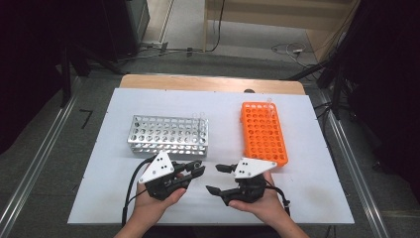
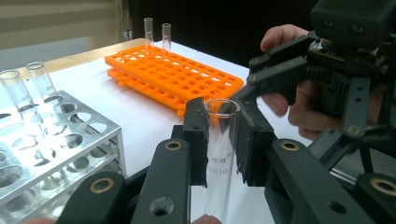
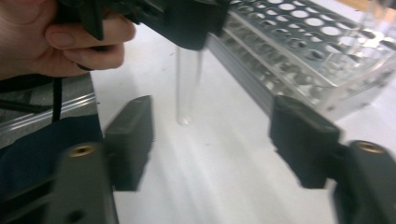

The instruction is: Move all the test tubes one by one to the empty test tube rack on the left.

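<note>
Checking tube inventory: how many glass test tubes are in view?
5: one test tube clamped in the left gripper, two in the metal rack, two in the orange rack.

From my feed, the white table top [image 1: 148, 208] sits on a pale wooden board [image 1: 213, 83] whose far edge shows beyond it. Grey floor [image 1: 39, 144] surrounds the table, with 1 metal rail [image 1: 34, 171] running along the left and 1 more [image 1: 354, 168] along the right. Dark curtains [image 1: 29, 64] hang at the left, and more dark drapery [image 1: 391, 74] closes the right. Black and white cables [image 1: 289, 49] lie on the floor at the back, near light wooden panelling [image 1: 277, 12]. The light is even and soft.
</note>
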### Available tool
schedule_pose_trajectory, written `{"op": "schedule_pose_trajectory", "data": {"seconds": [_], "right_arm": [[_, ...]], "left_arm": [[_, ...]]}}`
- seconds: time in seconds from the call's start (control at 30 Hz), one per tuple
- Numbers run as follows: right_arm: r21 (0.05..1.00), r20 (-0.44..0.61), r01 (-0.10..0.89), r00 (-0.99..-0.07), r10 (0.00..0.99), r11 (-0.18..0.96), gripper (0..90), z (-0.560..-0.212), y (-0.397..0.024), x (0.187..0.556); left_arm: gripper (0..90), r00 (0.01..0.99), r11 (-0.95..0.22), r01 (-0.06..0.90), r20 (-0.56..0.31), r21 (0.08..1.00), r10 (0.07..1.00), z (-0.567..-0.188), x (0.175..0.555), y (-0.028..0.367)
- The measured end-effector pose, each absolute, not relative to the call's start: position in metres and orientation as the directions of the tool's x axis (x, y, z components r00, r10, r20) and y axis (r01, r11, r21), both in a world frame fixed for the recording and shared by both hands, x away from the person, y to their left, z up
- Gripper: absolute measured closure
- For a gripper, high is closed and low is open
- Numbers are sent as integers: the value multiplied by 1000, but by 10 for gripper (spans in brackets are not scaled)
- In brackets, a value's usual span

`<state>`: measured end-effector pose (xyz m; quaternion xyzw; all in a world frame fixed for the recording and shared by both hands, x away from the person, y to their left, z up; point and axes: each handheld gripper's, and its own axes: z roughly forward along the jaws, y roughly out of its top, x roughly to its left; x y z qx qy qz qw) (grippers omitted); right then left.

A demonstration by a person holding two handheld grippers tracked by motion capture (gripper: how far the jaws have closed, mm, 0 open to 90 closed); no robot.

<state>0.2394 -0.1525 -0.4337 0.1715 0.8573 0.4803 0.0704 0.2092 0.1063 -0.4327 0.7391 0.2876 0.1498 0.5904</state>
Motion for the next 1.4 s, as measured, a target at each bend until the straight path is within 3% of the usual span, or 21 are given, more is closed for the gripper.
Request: {"op": "schedule_pose_trajectory", "data": {"seconds": [0.2, 0.4, 1.4], "right_arm": [[855, 63, 261, -910, 410, 448, 76, -433, -177, 248], [866, 66, 276, -891, 450, 418, 15, -431, -201, 252], [872, 75, 361, -765, 639, 330, 0, -437, -309, 248]], "left_arm": [[758, 780, -137, 251, -116, 958, 615, -432, 212, 112], [758, 773, -122, 259, -130, 958, 621, -431, 216, 118], [758, 713, -115, 260, -110, 959, 692, -408, 261, 135]]}}
